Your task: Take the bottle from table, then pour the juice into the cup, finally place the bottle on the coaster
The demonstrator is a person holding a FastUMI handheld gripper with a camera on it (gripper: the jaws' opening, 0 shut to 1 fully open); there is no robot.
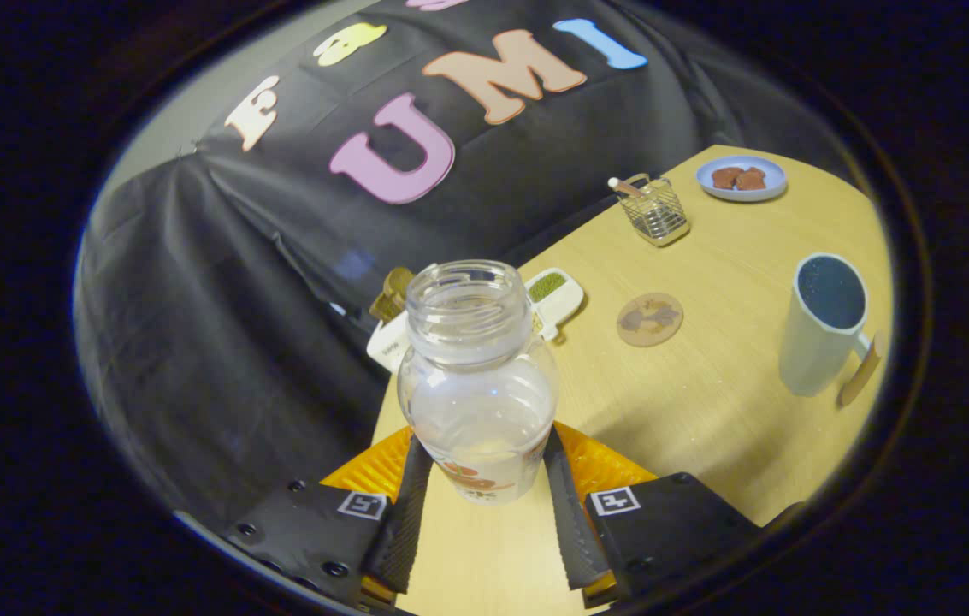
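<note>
A clear, uncapped plastic bottle [478,376] with a picture label near its base stands between my fingers, and my gripper [484,496] is shut on its lower body. The view is tilted and the bottle looks lifted off the wooden table [706,402]. A round cork coaster [649,319] with a dark print lies on the table beyond the bottle to the right. Further right stands a tall white cup [822,323] with a handle and a dark inside.
A white dish with green powder [554,295] and a gold object [392,293] sit behind the bottle. A wire basket [655,210] and a blue plate with brown pieces [741,179] stand at the table's far end.
</note>
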